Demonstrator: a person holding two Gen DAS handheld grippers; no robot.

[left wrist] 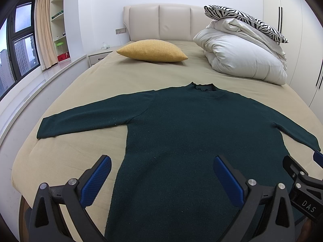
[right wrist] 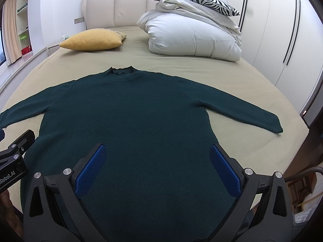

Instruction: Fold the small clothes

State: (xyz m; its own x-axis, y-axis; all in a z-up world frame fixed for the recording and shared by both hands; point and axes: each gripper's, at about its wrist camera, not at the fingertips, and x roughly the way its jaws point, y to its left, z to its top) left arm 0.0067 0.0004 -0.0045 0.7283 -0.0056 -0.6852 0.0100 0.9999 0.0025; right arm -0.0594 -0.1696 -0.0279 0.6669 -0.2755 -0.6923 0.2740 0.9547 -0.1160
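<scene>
A dark green long-sleeved sweater [left wrist: 181, 133] lies flat on the beige bed, collar away from me, both sleeves spread out; it also shows in the right wrist view [right wrist: 131, 117]. My left gripper [left wrist: 161, 167] is open and empty, hovering above the sweater's lower left body. My right gripper [right wrist: 157, 155] is open and empty above the lower right body. The right gripper's edge [left wrist: 302, 181] shows at the right of the left wrist view. The left gripper's edge [right wrist: 14, 155] shows at the left of the right wrist view.
A yellow cushion [left wrist: 151, 51] lies near the headboard. A folded white duvet [left wrist: 242, 56] with a zebra pillow [left wrist: 246, 20] sits at the bed's far right. A window ledge [left wrist: 30, 92] runs along the left; white wardrobes [right wrist: 282, 40] stand on the right.
</scene>
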